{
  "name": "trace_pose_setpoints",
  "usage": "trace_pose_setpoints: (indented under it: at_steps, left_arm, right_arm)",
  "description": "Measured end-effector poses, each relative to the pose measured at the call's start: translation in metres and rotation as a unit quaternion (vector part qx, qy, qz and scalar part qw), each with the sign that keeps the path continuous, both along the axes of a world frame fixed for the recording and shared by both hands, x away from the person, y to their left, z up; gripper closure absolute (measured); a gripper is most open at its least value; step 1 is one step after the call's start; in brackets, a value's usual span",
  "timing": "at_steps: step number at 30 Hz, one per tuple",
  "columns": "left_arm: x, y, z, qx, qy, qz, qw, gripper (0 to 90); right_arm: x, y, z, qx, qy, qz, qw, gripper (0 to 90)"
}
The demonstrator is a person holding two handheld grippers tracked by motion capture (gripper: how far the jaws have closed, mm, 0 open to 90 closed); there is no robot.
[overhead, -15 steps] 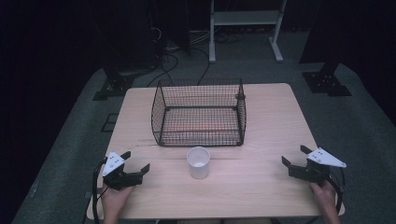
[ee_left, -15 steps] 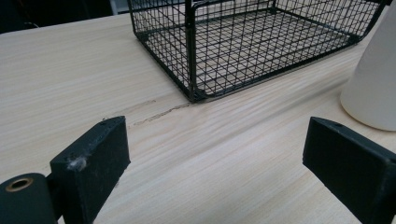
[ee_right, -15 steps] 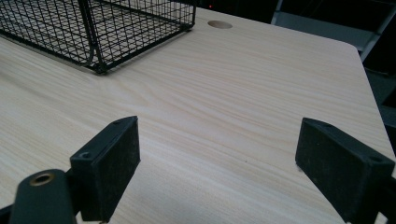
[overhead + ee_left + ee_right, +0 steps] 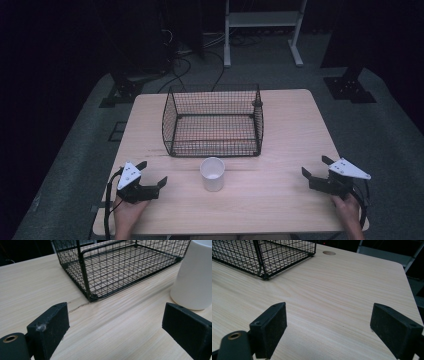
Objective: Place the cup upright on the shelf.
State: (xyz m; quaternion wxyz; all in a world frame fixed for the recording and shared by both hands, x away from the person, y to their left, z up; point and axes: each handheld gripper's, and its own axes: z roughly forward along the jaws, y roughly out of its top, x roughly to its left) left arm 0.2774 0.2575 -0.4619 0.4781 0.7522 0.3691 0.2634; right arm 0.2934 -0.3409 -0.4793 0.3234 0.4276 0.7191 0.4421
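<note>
High view shows a pale wooden table [image 4: 280, 130]; on its far middle stands a black wire basket [image 4: 214, 121], bare inside; just in front of the basket, apart from it, a white cup [image 4: 212, 173] stands upright; the left gripper [image 4: 152, 176] sits near the table's front left corner, its jaws spread wide with nothing between them, the cup off to its right; the right gripper [image 4: 314, 167] rests near the front right edge, jaws likewise spread and holding nothing, well apart from the cup.
</note>
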Motion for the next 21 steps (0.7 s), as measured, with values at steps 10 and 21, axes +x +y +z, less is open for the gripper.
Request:
trace_pose_setpoints:
  at_steps: [10, 21]
  left_arm:
    - [-0.003, -0.012, 0.005, -0.005, -0.008, -0.03, 0.9995, 6.5]
    - [-0.005, -0.027, 0.016, 0.005, -0.011, -0.071, 0.9974, 6.5]
  right_arm:
    - [0.0, 0.0, 0.0, 0.001, 0.001, -0.001, 1.0, 13.1]
    - [0.001, 0.0, 0.0, 0.002, 0.003, -0.003, 1.0, 13.1]
